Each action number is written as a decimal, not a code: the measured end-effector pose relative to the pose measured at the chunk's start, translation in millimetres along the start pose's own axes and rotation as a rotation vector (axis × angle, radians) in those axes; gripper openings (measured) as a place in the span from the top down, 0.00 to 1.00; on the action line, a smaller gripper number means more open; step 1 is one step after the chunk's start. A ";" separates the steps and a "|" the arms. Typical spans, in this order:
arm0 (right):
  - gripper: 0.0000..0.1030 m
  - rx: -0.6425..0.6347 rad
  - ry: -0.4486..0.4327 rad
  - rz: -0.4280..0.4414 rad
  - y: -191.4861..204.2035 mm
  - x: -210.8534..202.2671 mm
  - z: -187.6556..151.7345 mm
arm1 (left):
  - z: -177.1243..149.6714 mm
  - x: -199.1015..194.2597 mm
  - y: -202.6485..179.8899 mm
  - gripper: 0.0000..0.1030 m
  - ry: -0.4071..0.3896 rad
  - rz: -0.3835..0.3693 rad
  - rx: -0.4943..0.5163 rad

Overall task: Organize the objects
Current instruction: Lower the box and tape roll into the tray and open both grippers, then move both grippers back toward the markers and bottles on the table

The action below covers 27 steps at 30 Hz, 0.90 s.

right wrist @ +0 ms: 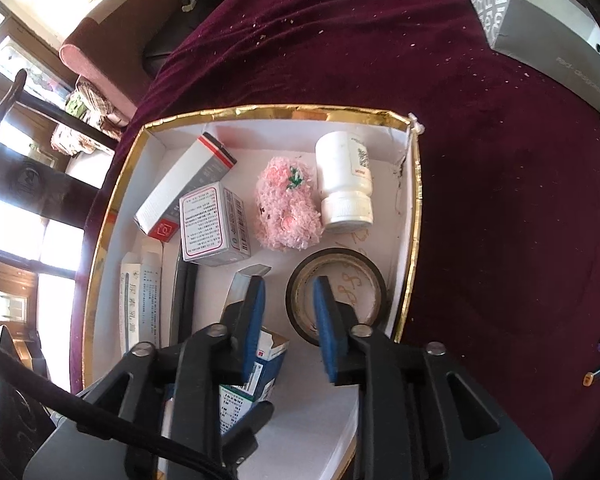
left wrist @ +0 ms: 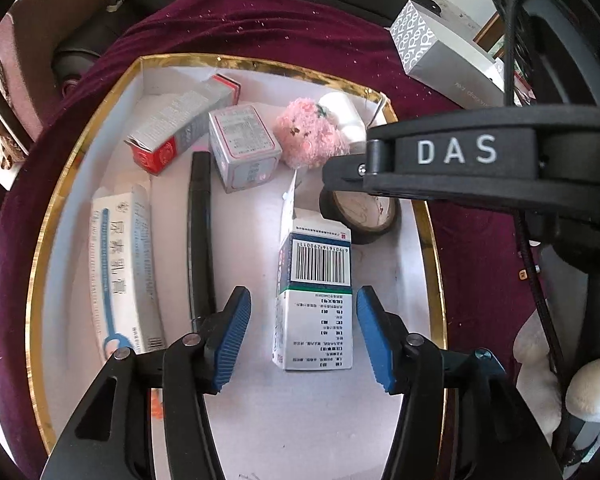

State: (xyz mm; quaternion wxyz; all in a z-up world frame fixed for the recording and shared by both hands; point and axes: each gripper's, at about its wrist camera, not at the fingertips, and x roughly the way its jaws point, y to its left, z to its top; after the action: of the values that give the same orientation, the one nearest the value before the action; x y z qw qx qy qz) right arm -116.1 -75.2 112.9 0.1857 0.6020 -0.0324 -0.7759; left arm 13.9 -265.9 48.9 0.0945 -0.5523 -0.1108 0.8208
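Gold-rimmed box (left wrist: 40, 264) sat on the maroon-clothed surface (right wrist: 480, 200), holding all the clutter so it stayed in one place. My left gripper (left wrist: 300, 336) hung partly open, with the barcode carton (left wrist: 318, 280) lying loose between its pads, seemingly let go. My right gripper (right wrist: 288, 328) was narrowly open, holding nothing, its right pad inside the tape roll (right wrist: 336, 292). Ahead of it: pink fluffy toy (right wrist: 288, 212), white bottle (right wrist: 344, 180), square silver carton (right wrist: 210, 224), long red-ended carton (right wrist: 180, 196). Left of my left gripper: black pen (left wrist: 200, 232), white-blue tube carton (left wrist: 122, 272). Outside, far right: grey patterned box (right wrist: 540, 20).
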 end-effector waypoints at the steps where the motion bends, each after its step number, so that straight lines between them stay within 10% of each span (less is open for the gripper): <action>1: 0.67 0.010 -0.007 -0.001 -1.6 -3.6 -0.8 | -0.4 -4.2 0.0 0.52 -0.005 0.001 0.000; 27: 0.54 0.338 -0.124 -0.044 -143.9 -74.3 -57.4 | 15.0 -30.1 -73.2 0.48 -0.049 0.017 0.085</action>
State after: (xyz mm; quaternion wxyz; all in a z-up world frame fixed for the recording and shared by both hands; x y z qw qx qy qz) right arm -82.4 92.7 126.3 0.0625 0.5762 -0.1603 -0.7990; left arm 13.6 -205.3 101.9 0.1080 -0.5284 -0.0735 0.8389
